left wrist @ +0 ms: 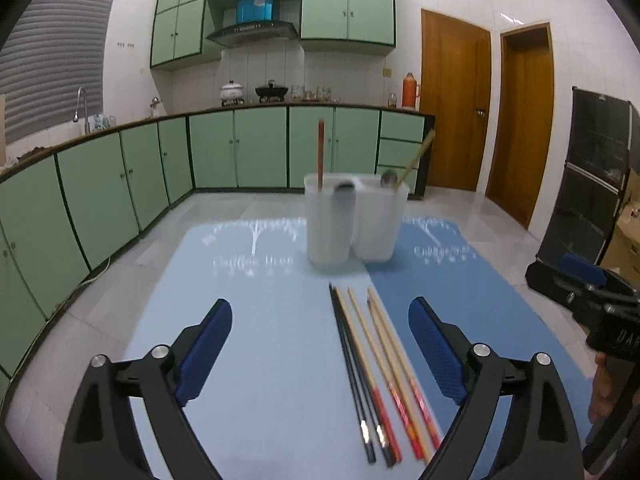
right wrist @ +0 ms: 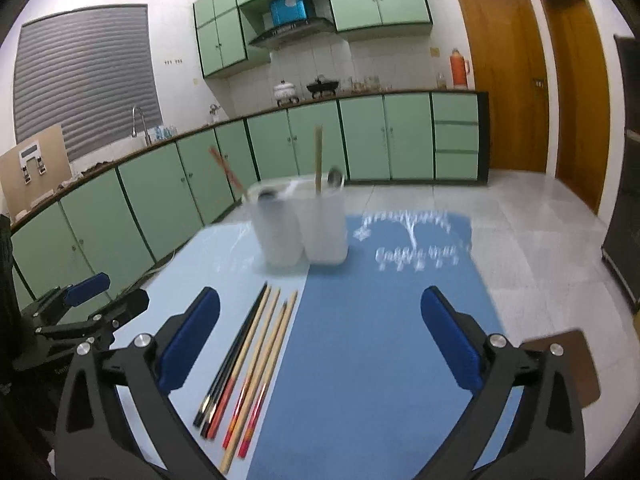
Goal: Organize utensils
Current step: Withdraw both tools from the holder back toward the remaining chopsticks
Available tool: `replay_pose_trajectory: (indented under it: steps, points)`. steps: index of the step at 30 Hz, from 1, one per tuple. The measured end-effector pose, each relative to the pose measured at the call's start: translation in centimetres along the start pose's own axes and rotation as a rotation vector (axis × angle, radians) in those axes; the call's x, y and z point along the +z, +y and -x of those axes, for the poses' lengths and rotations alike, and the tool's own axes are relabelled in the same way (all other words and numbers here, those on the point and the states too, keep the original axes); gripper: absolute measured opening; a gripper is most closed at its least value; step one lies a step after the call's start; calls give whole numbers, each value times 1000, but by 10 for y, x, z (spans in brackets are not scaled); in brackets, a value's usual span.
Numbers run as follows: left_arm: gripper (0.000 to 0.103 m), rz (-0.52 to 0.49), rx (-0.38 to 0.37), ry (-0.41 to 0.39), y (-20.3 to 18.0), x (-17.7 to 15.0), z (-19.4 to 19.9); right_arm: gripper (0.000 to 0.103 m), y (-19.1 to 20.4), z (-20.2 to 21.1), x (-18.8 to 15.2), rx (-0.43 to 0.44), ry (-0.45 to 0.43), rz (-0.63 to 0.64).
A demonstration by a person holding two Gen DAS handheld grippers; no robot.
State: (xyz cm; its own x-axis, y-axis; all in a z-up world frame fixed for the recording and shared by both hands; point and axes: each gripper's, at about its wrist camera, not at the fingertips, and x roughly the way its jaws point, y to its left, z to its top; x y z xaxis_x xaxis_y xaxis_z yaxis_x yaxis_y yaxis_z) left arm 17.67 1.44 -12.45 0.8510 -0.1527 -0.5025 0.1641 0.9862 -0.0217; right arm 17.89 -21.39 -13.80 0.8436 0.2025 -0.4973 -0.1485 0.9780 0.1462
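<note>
step: about to grab | both my grippers, left point(left wrist: 320, 348) and right point(right wrist: 320, 344), spread wide, holding nothing | chopsticks point(left wrist: 376, 368) on mat, holder point(left wrist: 354, 220) behind | next: pinch one, drop it in

Two containers point(left wrist: 352, 220) stand touching side by side at the middle of the mats point(left wrist: 256, 320), toward the far edge. Each holds upright utensils point(left wrist: 320, 152). Before them, a row of chopsticks point(left wrist: 380, 368) lies flat along the seam between both mats, running toward the near edge.
</note>
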Motion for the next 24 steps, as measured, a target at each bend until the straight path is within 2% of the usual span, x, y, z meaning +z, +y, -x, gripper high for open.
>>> replay_pose_trajectory:
  steps: [9, 16, 17, 20, 24]
  points:
    - [89, 26, 52, 85, 17, -45, 0, 97, 13, -13, -59, -28, 120, -11]
    - [89, 41, 66, 133, 21, -68, 2, 97, 29, -13, -96, -64, 148, 32]
    - [89, 42, 67, 136, 21, -70, 2, 95, 33, -13, -100, -64, 149, 44]
    - [89, 48, 71, 142, 23, -74, 4, 79, 42, -15, -107, -71, 163, 82]
    - [89, 55, 75, 142, 25, -74, 6, 73, 48, -18, -113, -77, 178, 94]
